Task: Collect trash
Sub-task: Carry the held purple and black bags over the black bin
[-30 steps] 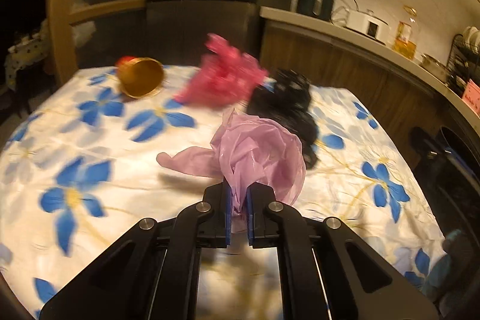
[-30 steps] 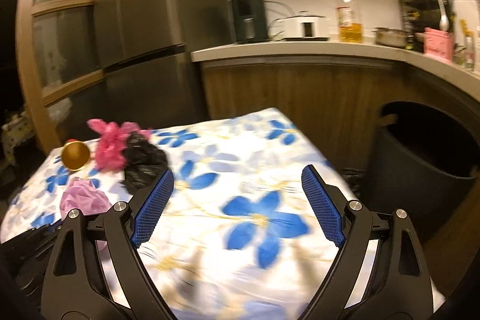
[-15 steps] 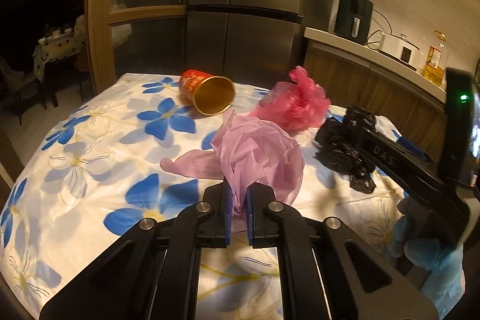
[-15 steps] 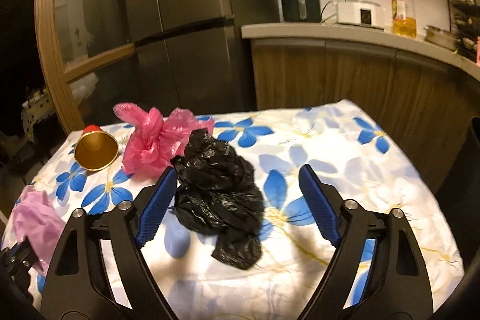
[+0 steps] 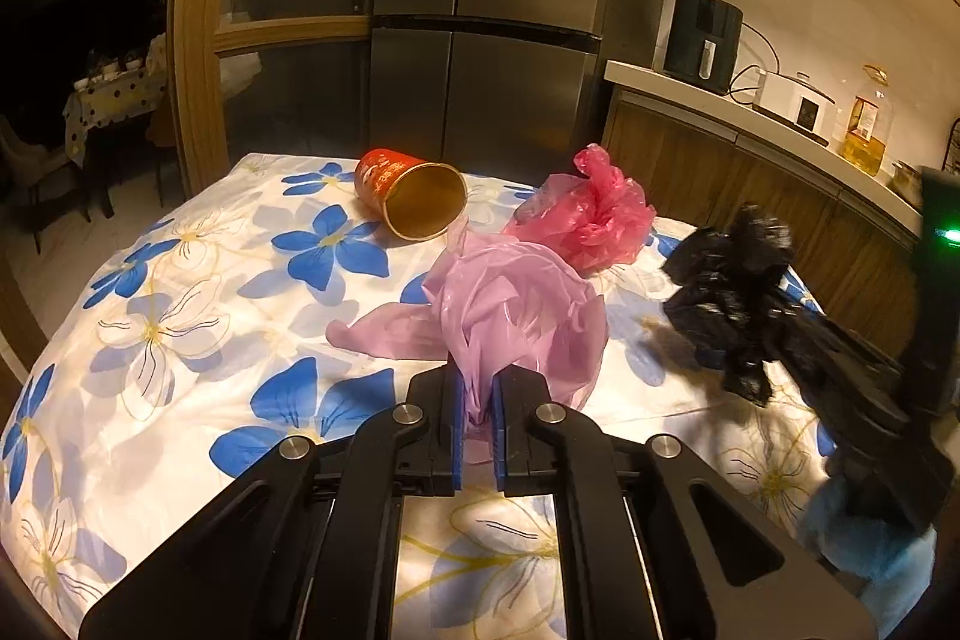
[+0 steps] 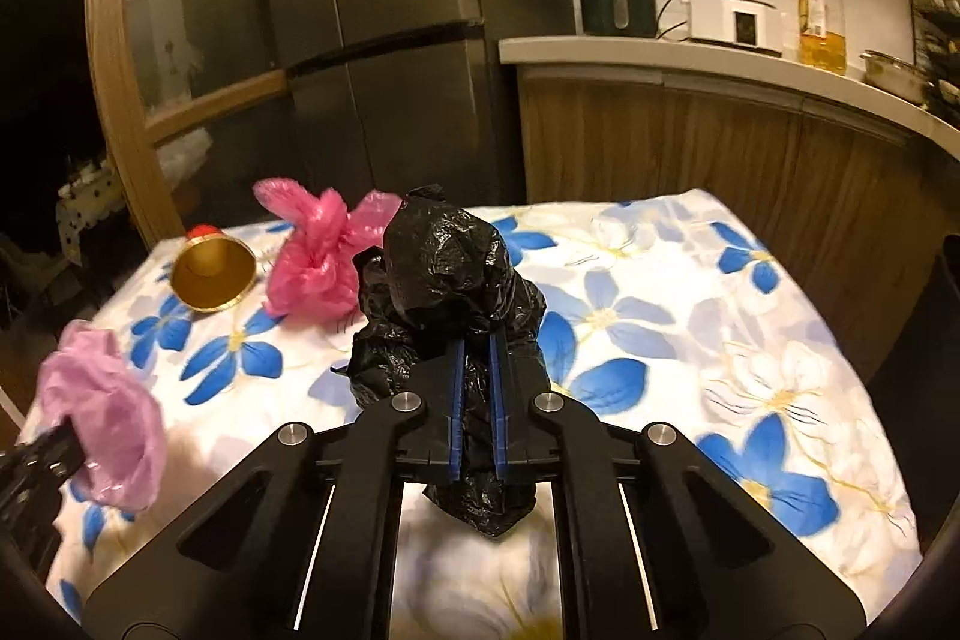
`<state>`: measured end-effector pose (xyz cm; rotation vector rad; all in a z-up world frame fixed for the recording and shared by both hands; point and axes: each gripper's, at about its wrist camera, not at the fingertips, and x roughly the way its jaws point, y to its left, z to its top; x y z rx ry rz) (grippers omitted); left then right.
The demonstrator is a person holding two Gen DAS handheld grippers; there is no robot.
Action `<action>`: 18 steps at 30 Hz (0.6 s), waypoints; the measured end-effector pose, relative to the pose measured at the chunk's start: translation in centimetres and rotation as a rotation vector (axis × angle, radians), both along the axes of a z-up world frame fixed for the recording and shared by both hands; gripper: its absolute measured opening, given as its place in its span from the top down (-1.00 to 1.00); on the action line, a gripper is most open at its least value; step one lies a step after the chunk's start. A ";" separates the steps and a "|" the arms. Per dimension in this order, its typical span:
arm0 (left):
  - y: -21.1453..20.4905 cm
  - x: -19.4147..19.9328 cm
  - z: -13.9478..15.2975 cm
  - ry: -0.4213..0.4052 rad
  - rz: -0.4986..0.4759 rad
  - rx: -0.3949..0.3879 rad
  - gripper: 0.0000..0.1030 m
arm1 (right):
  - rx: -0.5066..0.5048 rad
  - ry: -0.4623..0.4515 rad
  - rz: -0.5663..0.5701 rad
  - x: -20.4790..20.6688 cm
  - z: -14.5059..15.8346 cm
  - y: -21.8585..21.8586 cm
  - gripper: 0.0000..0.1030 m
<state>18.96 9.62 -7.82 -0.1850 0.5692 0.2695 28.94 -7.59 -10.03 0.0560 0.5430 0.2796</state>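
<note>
My left gripper is shut on a crumpled lilac plastic bag, held just above the flowered table cloth. The lilac bag also shows at the left of the right wrist view. My right gripper is shut on a crumpled black plastic bag, which also shows in the left wrist view at the right. A crumpled pink bag and a red paper cup lying on its side rest on the far part of the table.
A steel fridge stands behind the table. A wooden counter with a kettle, a cooker and an oil bottle runs along the right. A dark bin edge shows at the far right.
My right gripper moved in over the black bag and shut on it, and the bag now hangs lifted. My left gripper kept hold of the lilac bag.
</note>
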 end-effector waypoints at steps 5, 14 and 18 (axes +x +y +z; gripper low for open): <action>-1.5 -0.4 0.8 -0.019 -0.028 0.009 0.87 | 0.028 -0.045 -0.024 -3.1 1.7 -2.4 0.86; -6.3 -0.7 2.1 -0.038 -0.109 0.027 0.88 | 0.054 -0.091 -0.104 -7.5 3.5 -7.9 0.86; -8.6 -0.8 2.7 -0.053 -0.149 0.036 0.88 | 0.062 -0.119 -0.140 -9.0 4.4 -10.4 0.86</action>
